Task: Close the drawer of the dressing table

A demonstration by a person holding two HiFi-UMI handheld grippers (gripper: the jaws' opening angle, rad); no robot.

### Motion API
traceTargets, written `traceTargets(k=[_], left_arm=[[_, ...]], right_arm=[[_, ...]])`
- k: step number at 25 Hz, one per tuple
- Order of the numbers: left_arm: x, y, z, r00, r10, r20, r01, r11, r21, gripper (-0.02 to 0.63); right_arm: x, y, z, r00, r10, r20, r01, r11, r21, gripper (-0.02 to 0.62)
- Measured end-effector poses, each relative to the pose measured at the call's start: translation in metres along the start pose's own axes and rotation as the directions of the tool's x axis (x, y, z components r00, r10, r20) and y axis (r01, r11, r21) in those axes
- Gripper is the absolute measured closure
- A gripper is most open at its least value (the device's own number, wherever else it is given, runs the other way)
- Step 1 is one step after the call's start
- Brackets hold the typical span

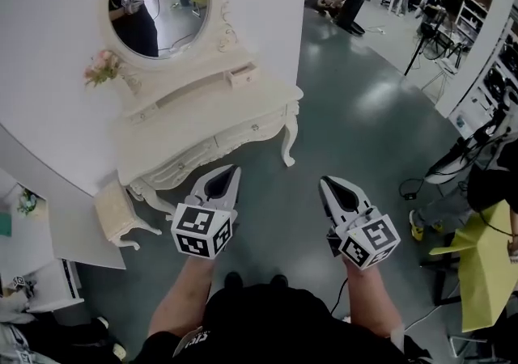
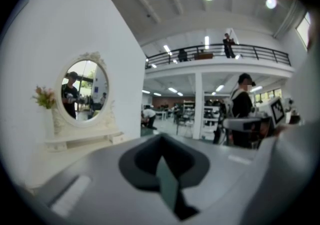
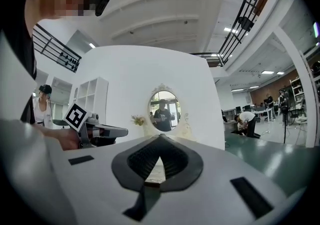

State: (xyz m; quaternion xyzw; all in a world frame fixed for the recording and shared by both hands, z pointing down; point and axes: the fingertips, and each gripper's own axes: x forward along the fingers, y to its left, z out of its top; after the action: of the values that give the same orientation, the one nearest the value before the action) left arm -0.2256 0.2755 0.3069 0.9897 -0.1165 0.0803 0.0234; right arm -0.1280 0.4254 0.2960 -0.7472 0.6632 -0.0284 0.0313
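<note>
While the drawer (image 1: 243,74) juts open, fingers (image 1: 232,186) closed, well short of it.

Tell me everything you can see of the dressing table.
The dressing table is cream-white and carved, seemingly painted wood. It stands upright on curved legs on the grey floor, its back against the white wall. A raised rear shelf carries an oval mirror in an ornate frame, with pink flowers to its left. One small drawer on that shelf sticks out, open; the wide front drawers look shut.
</note>
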Motion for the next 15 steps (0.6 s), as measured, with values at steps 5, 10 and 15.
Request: traceTargets(k=[5,10,15], left_arm=[[0.003,-0.021,0.004,1.0,0.01,-0.007,-0.01,1.0,0.015,0.598],[0.003,-0.033,0.0,1.0,0.023,-0.005,-0.023,1.0,0.021,0.598],[0.004,-0.038,-0.003,0.999,0.032,-0.013,-0.032,0.999,0.019,0.598]], right_arm=[[-0.012,-0.003,0.006,0.998,0.05,0.028,-0.05,0.998,0.028,0.601],[-0.023,-0.009,-0.001,0.997,0.068,0.035,-0.07,0.996,0.05,0.601],[-0.027,-0.015,-0.007,0.997,0.068,0.026,-0.07,0.994,0.087,0.601]])
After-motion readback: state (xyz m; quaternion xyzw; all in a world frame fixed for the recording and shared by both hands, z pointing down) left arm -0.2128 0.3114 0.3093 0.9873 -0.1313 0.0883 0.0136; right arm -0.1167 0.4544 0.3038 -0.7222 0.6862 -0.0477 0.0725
